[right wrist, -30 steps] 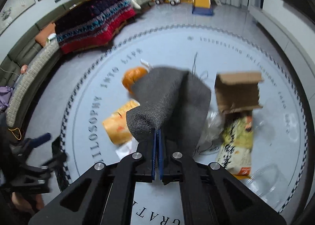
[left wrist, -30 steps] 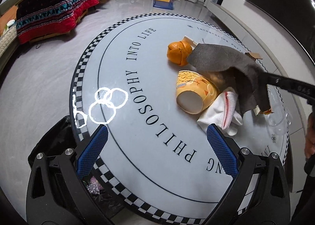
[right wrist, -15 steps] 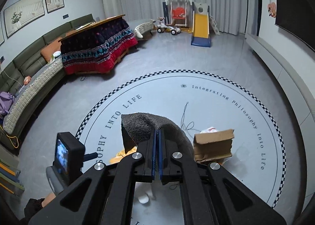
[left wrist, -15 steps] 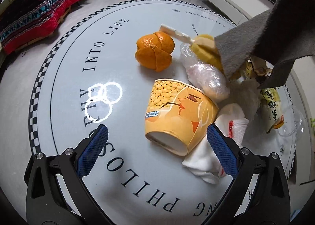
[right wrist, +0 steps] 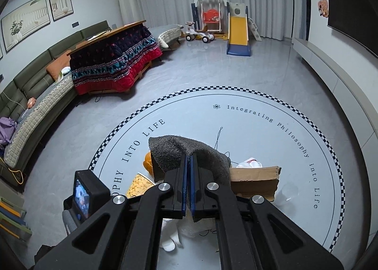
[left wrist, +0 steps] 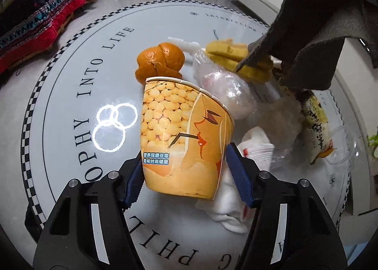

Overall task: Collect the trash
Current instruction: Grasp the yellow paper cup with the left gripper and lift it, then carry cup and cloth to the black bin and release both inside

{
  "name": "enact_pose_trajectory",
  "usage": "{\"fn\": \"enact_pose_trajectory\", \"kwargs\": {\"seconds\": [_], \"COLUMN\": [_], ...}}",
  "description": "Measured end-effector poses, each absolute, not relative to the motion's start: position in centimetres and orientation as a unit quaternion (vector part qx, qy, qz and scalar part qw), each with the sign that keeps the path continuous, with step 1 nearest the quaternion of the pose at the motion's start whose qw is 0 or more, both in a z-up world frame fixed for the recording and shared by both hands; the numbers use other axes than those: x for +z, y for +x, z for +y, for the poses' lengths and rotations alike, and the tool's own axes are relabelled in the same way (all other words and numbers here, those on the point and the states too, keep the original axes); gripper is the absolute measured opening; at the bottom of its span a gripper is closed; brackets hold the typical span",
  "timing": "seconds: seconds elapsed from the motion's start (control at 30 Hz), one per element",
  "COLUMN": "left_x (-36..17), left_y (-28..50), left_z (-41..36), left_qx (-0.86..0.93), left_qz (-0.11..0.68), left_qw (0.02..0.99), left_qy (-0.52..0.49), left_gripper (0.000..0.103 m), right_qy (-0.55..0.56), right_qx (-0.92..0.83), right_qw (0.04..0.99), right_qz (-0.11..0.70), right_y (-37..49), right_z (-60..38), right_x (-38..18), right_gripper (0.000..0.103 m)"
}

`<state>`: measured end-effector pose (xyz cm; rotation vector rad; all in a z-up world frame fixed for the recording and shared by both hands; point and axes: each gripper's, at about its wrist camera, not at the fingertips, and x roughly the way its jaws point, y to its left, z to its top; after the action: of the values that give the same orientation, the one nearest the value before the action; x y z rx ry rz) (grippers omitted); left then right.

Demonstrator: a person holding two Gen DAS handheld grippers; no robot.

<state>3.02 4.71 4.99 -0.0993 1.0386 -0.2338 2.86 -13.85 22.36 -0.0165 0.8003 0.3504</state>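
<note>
In the left wrist view a yellow paper cup [left wrist: 184, 135] lies on its side on the round table [left wrist: 70, 95], its base between my left gripper's [left wrist: 183, 175] blue pads; the jaws are closed against its sides. Behind it lie an orange peel [left wrist: 160, 62], a clear plastic bag [left wrist: 224, 90], banana peel [left wrist: 236, 59], a white tissue [left wrist: 236, 199] and a snack wrapper [left wrist: 316, 126]. My right gripper [right wrist: 188, 163] is shut on a grey cloth [right wrist: 184, 152] and holds it high above the pile; the cloth [left wrist: 314, 33] hangs at upper right of the left wrist view.
A brown cardboard box [right wrist: 255, 180] and a clear plastic cup [right wrist: 287, 192] lie on the table to the right. A black bag [left wrist: 35, 222] hangs at the table's near left edge. A sofa [right wrist: 35, 95], blanket-covered table [right wrist: 113, 57] and toy slide [right wrist: 237, 31] stand beyond.
My left gripper moved forward to the paper cup and closed its jaws around the cup's base. My right gripper rose a little higher with the grey cloth.
</note>
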Motion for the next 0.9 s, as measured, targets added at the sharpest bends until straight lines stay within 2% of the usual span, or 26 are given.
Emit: {"fn": "enact_pose_trajectory", "kwargs": {"seconds": [0.33, 0.9], "left_x": [11.9, 15.2], "left_y": [-2.6, -14.4], "left_z": [8.3, 17.8], "left_qx": [-0.087, -0.002], "left_qz": [0.433, 0.369], "left_qw": [0.896, 0.924], "left_qy": [-0.055, -0.103], "left_gripper": [0.063, 0.063], "right_qy": [-0.022, -0.048], "right_qx": [0.177, 0.244], "right_qw": [0.918, 0.903], "right_qz": [0.353, 0.351], "right_y": [-1.4, -9.6], "right_z": [-12.1, -3.3], "right_x": [26.2, 25.9], "right_gripper": [0.003, 0.003]}}
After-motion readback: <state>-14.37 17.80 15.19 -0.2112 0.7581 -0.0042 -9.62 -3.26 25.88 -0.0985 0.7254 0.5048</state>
